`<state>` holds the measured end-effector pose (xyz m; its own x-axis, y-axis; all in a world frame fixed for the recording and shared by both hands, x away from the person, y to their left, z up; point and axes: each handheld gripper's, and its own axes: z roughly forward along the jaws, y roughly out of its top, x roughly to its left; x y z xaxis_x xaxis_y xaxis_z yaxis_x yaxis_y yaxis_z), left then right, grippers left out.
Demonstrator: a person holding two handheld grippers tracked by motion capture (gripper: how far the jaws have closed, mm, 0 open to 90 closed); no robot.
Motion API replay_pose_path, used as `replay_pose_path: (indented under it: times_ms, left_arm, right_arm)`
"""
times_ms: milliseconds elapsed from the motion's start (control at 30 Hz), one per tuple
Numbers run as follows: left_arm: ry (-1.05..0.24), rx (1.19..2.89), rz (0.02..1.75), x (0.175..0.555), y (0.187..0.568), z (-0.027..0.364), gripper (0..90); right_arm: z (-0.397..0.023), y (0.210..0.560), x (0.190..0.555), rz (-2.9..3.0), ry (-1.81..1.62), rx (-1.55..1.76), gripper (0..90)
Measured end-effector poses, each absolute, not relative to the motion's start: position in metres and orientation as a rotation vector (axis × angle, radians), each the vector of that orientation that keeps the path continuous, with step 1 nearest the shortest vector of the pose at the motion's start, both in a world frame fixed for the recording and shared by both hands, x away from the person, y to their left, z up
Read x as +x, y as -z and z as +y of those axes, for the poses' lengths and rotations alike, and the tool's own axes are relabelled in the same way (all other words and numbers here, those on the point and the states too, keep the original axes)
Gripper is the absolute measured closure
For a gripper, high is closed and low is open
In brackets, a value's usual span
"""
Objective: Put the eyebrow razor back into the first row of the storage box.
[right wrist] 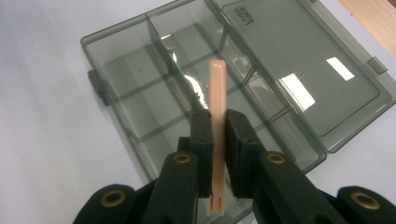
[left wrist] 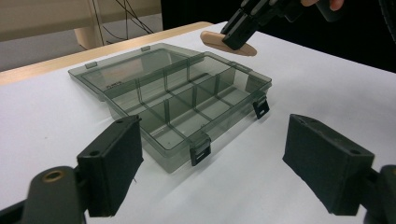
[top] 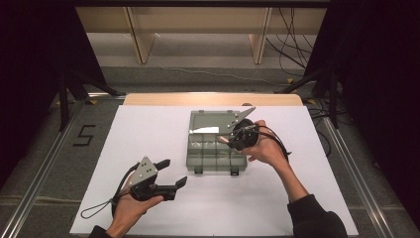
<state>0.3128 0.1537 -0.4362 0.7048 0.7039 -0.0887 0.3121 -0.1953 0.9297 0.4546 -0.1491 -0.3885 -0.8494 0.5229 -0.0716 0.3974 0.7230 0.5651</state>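
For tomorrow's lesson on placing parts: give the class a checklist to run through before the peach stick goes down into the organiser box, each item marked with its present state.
1. Right claw shut on the peach stick: ok.
2. Box lid folded fully open: ok.
3. Stick above the organiser box: ok.
4. Compartments free of other parts: ok, as far as visible.
5. Left claw open, clear of the box: ok.
6. Stick fits one compartment lengthwise: cannot tell.

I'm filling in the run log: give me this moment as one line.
right tool: shut on peg, above open box | left tool: open, holds nothing, near box | box compartments: look bare
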Motion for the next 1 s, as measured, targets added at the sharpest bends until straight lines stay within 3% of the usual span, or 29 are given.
replay_pose_path:
  times_ms: [1000]
  left_arm:
    - [-0.426,1.777,0.810,0.313,0.437,0.153,18.8]
  right_arm:
    - [-0.148,0.412,0.500,2.704,-0.794,0.731,82.7]
